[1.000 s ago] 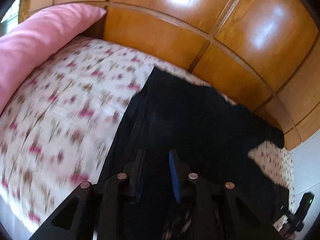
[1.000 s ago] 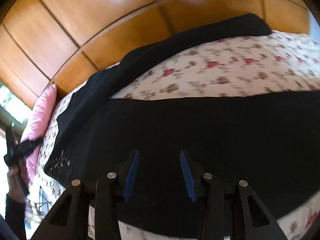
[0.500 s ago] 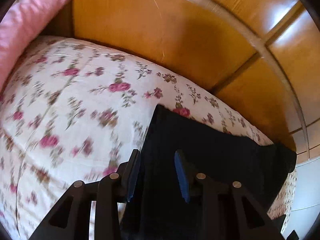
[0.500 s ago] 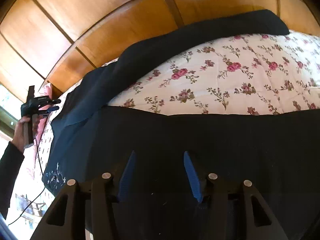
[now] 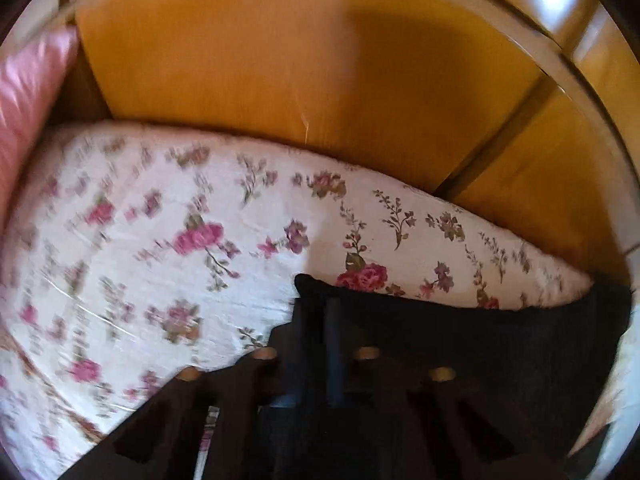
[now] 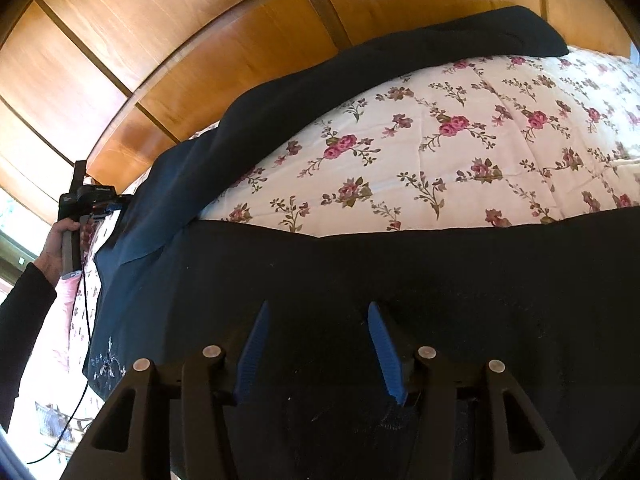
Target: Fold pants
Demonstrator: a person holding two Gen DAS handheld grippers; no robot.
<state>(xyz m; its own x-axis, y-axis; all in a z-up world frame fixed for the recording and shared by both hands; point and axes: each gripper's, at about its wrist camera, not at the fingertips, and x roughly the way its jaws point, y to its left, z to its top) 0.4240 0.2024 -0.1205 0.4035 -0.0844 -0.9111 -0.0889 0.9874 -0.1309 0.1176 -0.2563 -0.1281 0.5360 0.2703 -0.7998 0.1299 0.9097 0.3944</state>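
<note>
Right wrist view: floral bedspread [image 6: 460, 148] fills the field ahead of the claw, backed by the wooden headboard panels [image 6: 208, 40]. Black pants [image 6: 400, 280] lie spread on it in a V: one leg directly under and across the right gripper [image 6: 318, 344], the other running away ahead-left along the panels to its hem far ahead-right. Fabric dark, matte, a pale embroidered patch low to the claw's left.

Right gripper tilted steeply down over the near leg, jaws partly apart; no pad contact with the cloth visible.

Left hand [image 6: 60, 240], dark sleeve, holds the left gripper [image 5: 316, 332] at the far-left end of the pants. In the left wrist view its jaws are drawn together on the corner of the black cloth, pink pillow [image 5: 28, 92] off to the claw's left.

Change from half a second earlier: left jaws stood apart astride that edge; now closed on it. Right gripper essentially unmoved.
</note>
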